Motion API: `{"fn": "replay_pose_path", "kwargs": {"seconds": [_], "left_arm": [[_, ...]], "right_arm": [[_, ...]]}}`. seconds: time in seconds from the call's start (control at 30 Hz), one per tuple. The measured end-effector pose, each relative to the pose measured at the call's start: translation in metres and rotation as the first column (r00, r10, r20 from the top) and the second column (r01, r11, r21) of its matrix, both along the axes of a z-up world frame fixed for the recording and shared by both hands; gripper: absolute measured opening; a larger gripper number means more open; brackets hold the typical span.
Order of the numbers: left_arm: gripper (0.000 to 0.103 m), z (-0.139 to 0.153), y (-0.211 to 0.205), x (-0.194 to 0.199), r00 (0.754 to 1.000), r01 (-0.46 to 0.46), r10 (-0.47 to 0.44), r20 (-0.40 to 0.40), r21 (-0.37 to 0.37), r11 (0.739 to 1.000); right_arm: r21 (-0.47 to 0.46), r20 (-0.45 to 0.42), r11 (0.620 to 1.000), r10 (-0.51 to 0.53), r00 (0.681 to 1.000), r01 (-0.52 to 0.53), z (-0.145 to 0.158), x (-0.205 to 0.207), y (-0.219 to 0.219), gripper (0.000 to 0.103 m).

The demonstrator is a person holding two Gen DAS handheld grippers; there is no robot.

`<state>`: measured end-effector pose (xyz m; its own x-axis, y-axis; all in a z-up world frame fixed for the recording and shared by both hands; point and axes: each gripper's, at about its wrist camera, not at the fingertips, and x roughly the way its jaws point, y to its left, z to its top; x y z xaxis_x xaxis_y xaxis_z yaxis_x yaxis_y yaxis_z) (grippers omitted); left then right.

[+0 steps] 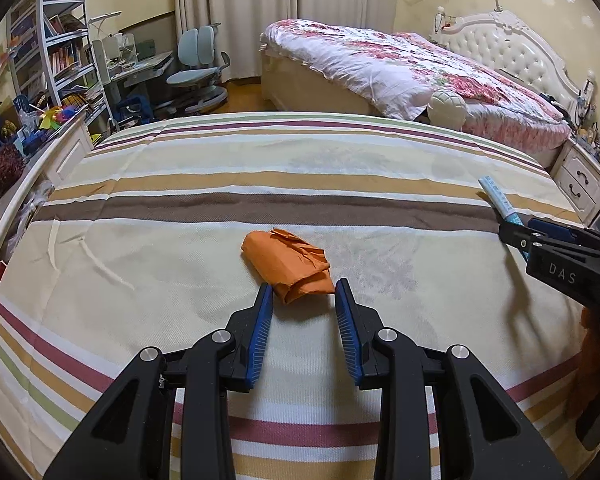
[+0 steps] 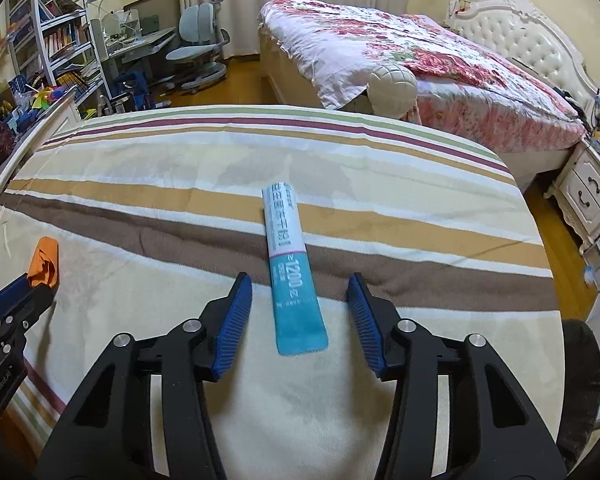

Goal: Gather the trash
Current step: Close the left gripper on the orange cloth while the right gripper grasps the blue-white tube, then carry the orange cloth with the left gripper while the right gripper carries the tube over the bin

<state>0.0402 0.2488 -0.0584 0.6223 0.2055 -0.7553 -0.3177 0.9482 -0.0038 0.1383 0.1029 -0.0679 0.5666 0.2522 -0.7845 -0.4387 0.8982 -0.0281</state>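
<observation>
Striped bedspread (image 1: 300,184), floral bed (image 1: 400,64) (tufted headboard), curtains (image 1: 260,8), bookshelf (image 1: 56,40)

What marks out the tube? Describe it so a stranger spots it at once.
Start at the striped bed. The tube lies flat across its brown stripe, between the open jaws of the right gripper. Its white-and-teal print sets it apart from the crumpled orange paper farther left.

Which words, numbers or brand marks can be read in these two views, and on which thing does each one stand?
"1200": on the teal lower part of the white-and-teal tube lying on the striped bedspread.
"DAS": on the black body of the right gripper, seen in the left wrist view.
Rows of print on the tube's white upper part: too blurred to read.
Lettering on the left gripper body: too blurred.
Book spines on the shelf: too small.
</observation>
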Motion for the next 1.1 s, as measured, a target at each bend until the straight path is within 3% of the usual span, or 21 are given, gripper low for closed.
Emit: {"fn": "replay_pose_path", "kwargs": {"seconds": [0.2,0.73,1.1], "left_arm": [[0.033,0.000,0.003,0.000,1.000,-0.003,0.003,0.004,-0.003,1.000],[0.033,0.005,-0.050,-0.023,0.995,0.094,-0.094,0.035,0.002,0.996],[0.033,0.012,-0.109,-0.040,0.979,0.187,-0.186,0.079,-0.004,0.982]], "right_arm": [[0.005,-0.004,1.000,0.015,1.000,-0.015,0.001,-0.007,-0.002,0.021],[0.074,-0.002,0.997,-0.016,1.000,0.017,0.005,-0.070,-0.062,0.020],[0.113,0.023,0.988,-0.110,0.994,0.107,0.010,-0.103,-0.123,0.020]]}}
